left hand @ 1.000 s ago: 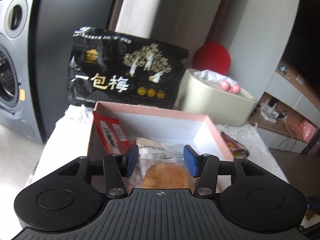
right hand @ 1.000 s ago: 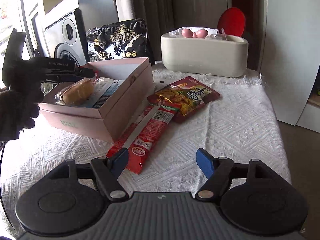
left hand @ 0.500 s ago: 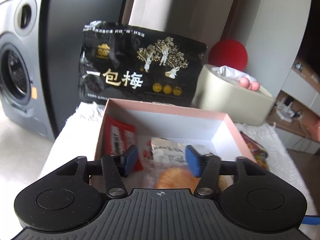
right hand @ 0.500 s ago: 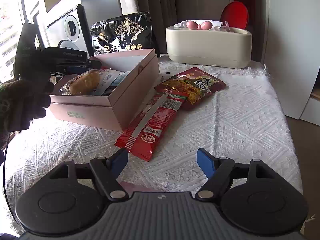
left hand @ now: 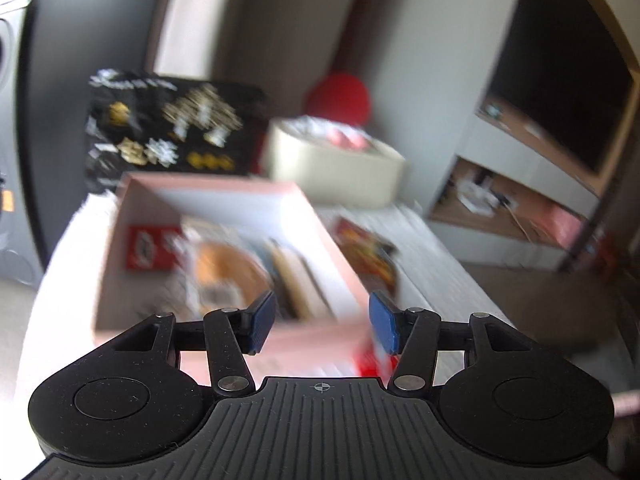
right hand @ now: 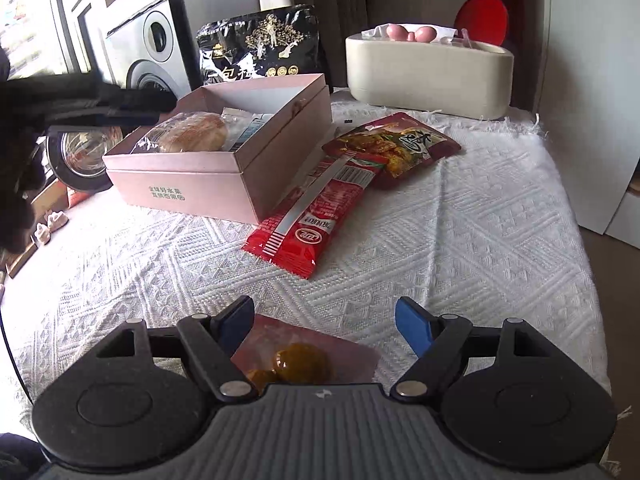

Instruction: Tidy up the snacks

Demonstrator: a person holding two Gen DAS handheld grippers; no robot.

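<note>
Snacks sit in a pink box and on a white cloth.

The left gripper [left hand: 322, 326] is partly open and holds nothing; it hangs by the near edge of the pink box [right hand: 224, 184]. A wrapped bun [right hand: 192, 134] lies in the box. A long red packet [right hand: 316, 216] leans on the box side, touching a dark red snack bag [right hand: 396, 146]. The right gripper [right hand: 324, 320] is wide open above a clear pack of brown snacks [right hand: 302, 362] and grips nothing.
</note>
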